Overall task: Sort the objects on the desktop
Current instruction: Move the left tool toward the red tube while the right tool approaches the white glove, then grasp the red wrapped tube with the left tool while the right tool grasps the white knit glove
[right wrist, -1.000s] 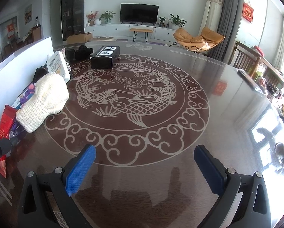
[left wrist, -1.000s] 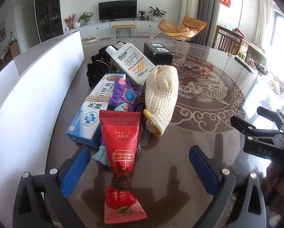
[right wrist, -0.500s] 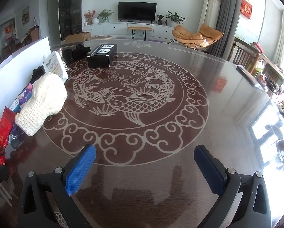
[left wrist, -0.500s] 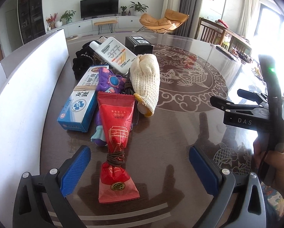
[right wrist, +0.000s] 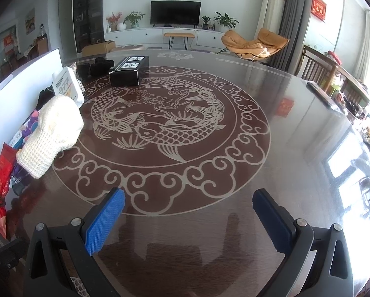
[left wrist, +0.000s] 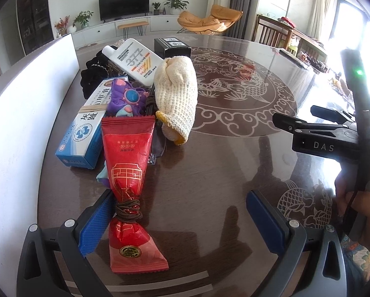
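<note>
In the left wrist view a red candy-shaped package (left wrist: 128,163) lies at the near end of a pile, its tied neck close against my left finger pad (left wrist: 98,220). My left gripper (left wrist: 181,220) is open around the package's lower part. Behind it lie a blue-white box (left wrist: 86,133), a purple toy (left wrist: 126,97), a cream knitted glove (left wrist: 177,94), a white sunscreen bottle (left wrist: 135,60) and a black box (left wrist: 172,47). My right gripper (right wrist: 188,220) is open over bare table, well to the right of the glove (right wrist: 51,136). It also shows at the right of the left view, right gripper (left wrist: 308,121).
A white upright panel (left wrist: 24,104) runs along the left side of the dark round table (right wrist: 296,148) with its fish pattern. Black fabric (left wrist: 92,74) lies behind the box. A hand (left wrist: 358,203) holds the right gripper's handle. Chairs stand beyond the far right edge.
My left gripper has shifted right and back, so the red package's neck now lies beside the left pad. The right gripper has moved closer into the left view.
</note>
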A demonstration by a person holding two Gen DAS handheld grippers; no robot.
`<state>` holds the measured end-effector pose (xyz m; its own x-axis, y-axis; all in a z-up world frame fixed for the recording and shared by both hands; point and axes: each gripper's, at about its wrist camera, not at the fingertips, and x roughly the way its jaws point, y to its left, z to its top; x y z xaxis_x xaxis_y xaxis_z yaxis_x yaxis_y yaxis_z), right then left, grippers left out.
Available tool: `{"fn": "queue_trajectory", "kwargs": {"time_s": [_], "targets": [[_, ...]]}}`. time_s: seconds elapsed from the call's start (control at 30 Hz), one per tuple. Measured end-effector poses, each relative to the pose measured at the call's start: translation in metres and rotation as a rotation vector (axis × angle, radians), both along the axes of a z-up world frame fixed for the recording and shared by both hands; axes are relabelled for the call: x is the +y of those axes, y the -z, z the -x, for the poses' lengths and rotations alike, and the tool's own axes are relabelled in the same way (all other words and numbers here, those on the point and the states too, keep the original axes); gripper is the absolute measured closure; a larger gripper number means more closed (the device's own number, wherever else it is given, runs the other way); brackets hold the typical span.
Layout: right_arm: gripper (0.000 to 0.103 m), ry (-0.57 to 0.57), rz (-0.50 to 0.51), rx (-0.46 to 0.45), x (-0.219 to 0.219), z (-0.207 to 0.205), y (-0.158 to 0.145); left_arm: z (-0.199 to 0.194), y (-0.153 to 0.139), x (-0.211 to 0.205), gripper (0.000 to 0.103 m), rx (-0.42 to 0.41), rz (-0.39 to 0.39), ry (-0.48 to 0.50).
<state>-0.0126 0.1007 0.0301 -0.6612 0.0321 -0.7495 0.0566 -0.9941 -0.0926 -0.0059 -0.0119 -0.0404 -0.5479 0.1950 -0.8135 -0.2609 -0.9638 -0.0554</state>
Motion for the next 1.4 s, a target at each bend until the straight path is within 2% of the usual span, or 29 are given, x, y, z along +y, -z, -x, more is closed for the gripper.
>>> {"fn": "queue_trajectory", "kwargs": {"time_s": [0.4, 0.83, 1.0, 1.07, 1.1, 1.17, 1.2, 1.27, 1.4], "targets": [[0.0, 0.017, 0.025, 0.001, 0.005, 0.0, -0.001, 0.005, 0.007, 0.007, 0.0, -0.039, 0.081, -0.017], [0.0, 0.024, 0.038, -0.003, 0.008, 0.002, 0.0, 0.003, 0.007, 0.007, 0.0, -0.049, 0.081, -0.044], [0.0, 0.027, 0.037, -0.009, 0.007, 0.003, 0.002, 0.002, 0.005, 0.002, 0.0, -0.097, 0.095, -0.008], [0.0, 0.027, 0.035, -0.012, 0.007, 0.003, 0.002, -0.003, 0.004, -0.004, 0.0, -0.08, 0.097, -0.004], [0.0, 0.026, 0.034, -0.012, 0.007, 0.003, 0.003, -0.005, 0.002, -0.007, 0.003, -0.067, 0.096, -0.002], [0.0, 0.025, 0.036, -0.012, 0.007, 0.003, 0.002, -0.008, -0.002, -0.012, 0.039, -0.058, 0.086, 0.003], [0.0, 0.026, 0.037, -0.012, 0.008, 0.003, 0.002, -0.008, -0.004, -0.012, 0.048, -0.055, 0.084, 0.002], [0.0, 0.029, 0.042, -0.013, 0.009, 0.003, 0.002, -0.01, -0.009, -0.013, 0.081, -0.05, 0.072, 0.009], [0.0, 0.022, 0.065, -0.025, 0.011, 0.004, 0.003, -0.023, -0.017, -0.018, 0.085, -0.016, 0.049, -0.019]]}}
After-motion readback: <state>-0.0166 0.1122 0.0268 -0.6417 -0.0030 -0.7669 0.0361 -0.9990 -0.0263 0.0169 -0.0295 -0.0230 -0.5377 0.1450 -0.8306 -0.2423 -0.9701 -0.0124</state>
